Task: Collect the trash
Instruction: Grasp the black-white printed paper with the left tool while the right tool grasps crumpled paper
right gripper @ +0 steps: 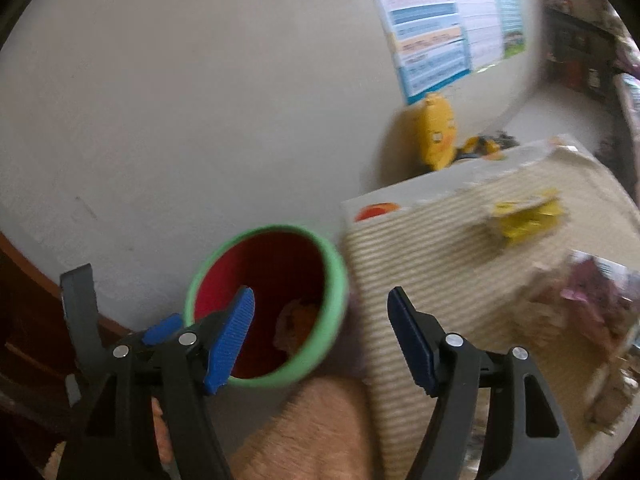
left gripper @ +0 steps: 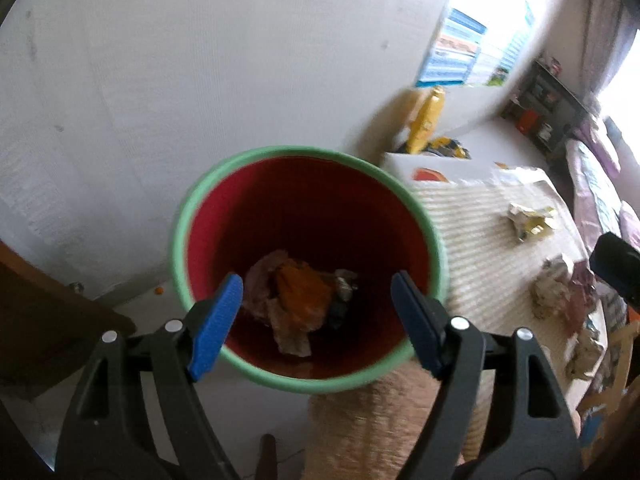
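Note:
A bin with a green rim and red inside stands on the floor, holding crumpled orange and pink trash. My left gripper hangs open above the bin's mouth, nothing between its blue pads. My right gripper is open too and empty, just right of the bin, near the striped mat. On the mat lie a crumpled yellow wrapper and pink and white wrappers. The picture in the right wrist view is blurred.
A person's bare leg lies below the bin. A white box and a yellow plush toy sit against the wall, under posters. Dark wooden furniture stands at the left; a shelf is at the far right.

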`<state>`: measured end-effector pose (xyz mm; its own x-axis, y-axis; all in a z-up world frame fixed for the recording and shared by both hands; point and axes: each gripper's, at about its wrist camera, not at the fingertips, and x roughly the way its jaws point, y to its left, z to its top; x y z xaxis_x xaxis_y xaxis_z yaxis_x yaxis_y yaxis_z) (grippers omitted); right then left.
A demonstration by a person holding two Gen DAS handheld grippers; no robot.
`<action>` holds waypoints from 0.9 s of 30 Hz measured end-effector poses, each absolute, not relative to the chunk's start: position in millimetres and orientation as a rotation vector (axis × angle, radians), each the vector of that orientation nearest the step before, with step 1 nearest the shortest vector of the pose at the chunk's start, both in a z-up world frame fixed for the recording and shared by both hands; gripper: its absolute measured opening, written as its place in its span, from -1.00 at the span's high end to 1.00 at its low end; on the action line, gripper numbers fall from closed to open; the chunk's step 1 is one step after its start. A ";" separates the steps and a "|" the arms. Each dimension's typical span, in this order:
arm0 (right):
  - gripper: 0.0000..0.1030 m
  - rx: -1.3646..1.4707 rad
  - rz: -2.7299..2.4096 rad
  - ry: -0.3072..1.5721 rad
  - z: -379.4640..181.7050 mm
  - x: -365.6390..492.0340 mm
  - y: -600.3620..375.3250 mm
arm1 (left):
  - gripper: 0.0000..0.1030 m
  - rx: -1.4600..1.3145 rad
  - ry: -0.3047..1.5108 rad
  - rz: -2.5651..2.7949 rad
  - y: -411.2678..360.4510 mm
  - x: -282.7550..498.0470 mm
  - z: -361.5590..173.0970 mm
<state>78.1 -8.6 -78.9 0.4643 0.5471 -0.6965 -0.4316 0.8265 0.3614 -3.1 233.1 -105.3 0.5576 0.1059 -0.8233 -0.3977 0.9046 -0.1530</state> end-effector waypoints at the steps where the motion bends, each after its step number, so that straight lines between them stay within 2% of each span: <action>1: -0.30 0.138 0.566 0.897 -79.3 76.3 -23.5 | -0.44 -0.337 0.941 0.277 223.5 -0.5 -104.2; 8: -0.30 0.196 0.269 0.914 -103.6 62.9 -138.2 | -0.44 -0.342 1.050 -0.004 128.6 13.8 -114.9; 13: -0.30 0.297 0.136 0.932 -119.4 50.9 -203.2 | -0.44 -0.217 1.154 -0.185 45.0 15.9 -136.9; 22: -0.30 0.384 0.071 0.928 -131.6 31.2 -263.5 | -0.44 -0.151 1.293 -0.218 -12.8 40.3 -174.6; 23: -0.30 0.389 0.070 0.931 -131.7 31.2 -265.5 | -0.41 -0.141 1.299 -0.219 -18.5 43.8 -177.5; 27: -0.30 0.388 0.060 0.949 -139.4 27.8 -272.4 | 0.06 -0.101 1.316 -0.216 -30.4 47.1 -184.0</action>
